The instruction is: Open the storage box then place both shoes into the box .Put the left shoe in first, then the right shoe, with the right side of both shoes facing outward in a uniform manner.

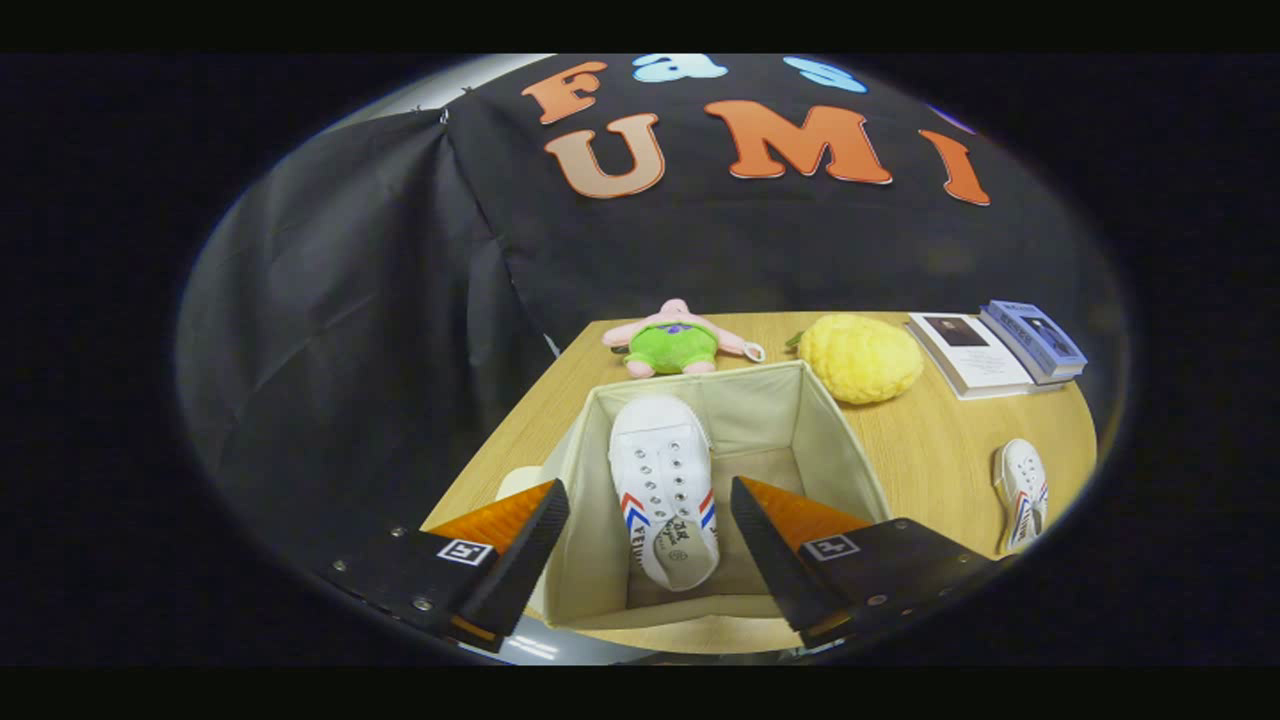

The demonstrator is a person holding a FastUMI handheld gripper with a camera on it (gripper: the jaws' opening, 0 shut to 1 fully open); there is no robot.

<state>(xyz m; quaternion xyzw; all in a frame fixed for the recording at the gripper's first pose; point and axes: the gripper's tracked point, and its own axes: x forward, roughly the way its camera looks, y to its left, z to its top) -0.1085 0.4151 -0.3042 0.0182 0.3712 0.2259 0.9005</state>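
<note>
An open beige fabric storage box (845, 440) is seen on a light wooden table (940, 450), directly ahead of and below the gripper (648, 535). The gripper's two fingers are spread wide apart, one over each side of the box, and nothing is gripped between them.

One white canvas shoe (662, 485) with red and blue chevron stripes is lying inside the box along its left wall, toe pointed toward the far wall and heel toward the near wall. It appears to be resting slightly tilted against that wall, though the fisheye distortion makes this hard to judge. The shoe is seen between the two fingers but below them, apart from both.

The second white shoe (1022, 494), of the same pattern, is lying on the table well to the right of the box, beyond the right finger.

Behind the box, a pink and green plush toy (678, 341) is set close to its far wall, and a yellow pineapple-like plush (861, 357) is placed just beside the box's far right corner. Two books (1000, 350) are lying further right, near the table's far edge.
</note>
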